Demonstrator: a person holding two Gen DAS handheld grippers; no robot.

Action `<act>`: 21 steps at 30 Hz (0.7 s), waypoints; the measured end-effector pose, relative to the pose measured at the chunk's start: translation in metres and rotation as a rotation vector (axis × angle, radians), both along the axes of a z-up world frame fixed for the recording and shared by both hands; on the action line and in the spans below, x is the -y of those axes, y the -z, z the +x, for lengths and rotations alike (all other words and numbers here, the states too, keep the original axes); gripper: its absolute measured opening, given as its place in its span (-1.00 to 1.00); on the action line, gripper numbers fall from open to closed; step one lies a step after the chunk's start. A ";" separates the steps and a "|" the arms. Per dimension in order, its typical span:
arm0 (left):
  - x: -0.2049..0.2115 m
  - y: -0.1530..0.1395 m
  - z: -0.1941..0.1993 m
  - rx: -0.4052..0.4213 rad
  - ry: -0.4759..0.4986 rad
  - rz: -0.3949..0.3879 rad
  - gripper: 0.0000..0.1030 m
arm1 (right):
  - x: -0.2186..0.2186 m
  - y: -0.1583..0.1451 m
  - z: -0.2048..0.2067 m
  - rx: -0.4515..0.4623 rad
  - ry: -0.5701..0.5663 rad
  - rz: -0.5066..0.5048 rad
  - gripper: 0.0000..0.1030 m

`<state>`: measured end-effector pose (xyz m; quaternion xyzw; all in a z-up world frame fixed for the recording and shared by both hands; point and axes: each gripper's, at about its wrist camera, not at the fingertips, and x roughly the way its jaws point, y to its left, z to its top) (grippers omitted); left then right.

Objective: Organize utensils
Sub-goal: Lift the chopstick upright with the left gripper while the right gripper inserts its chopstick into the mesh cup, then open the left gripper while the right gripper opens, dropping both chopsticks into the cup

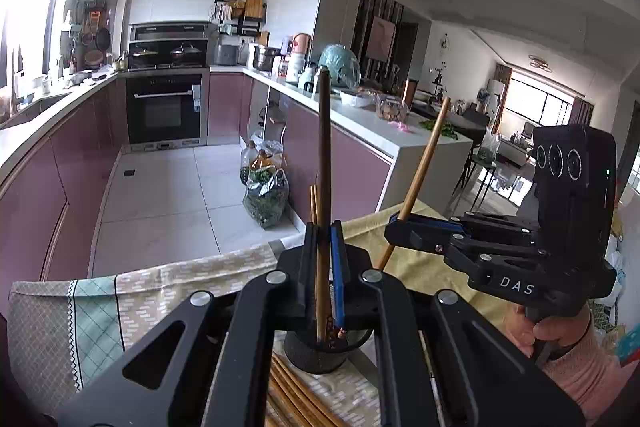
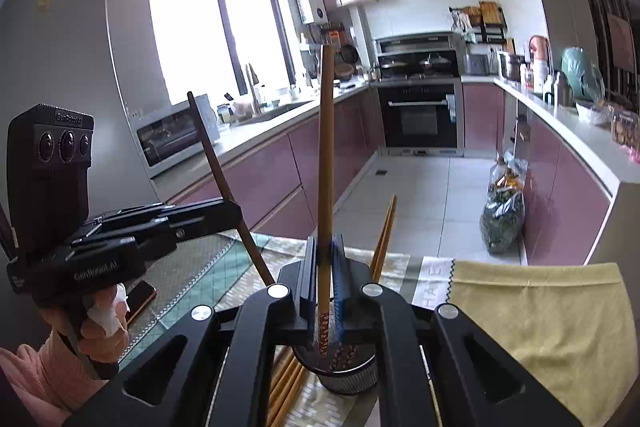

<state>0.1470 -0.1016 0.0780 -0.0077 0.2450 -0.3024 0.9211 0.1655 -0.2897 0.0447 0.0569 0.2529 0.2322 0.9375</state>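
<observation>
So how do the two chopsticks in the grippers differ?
1. The left gripper holds a dark brown chopstick; the right gripper holds a light bamboo chopstick.
2. In the left view, the dark one stands upright while the bamboo one leans.

Both are clamped partway along, lower ends in the black holder.

Oven (image 1: pixel 164 109), bagged greens (image 1: pixel 266 197), phone (image 2: pixel 140 297).

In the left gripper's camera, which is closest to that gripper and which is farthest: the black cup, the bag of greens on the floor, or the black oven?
From the left gripper:
1. Round black mesh utensil cup, right below its fingers, on the table.
2. Clear plastic bag of greens, on the floor past the table edge, slightly left.
3. Black built-in oven, at the kitchen's far end, left.
</observation>
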 end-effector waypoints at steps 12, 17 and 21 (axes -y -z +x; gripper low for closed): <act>0.014 0.058 0.040 -0.148 0.015 0.111 -0.85 | -0.011 0.048 0.033 -0.206 -0.008 -0.050 -0.88; 0.018 0.060 0.053 -0.161 0.007 0.113 -0.85 | -0.011 0.057 0.041 -0.233 0.003 -0.049 -0.88; 0.024 0.066 0.066 -0.183 0.004 0.111 -0.85 | -0.010 0.060 0.041 -0.240 0.004 -0.035 -0.86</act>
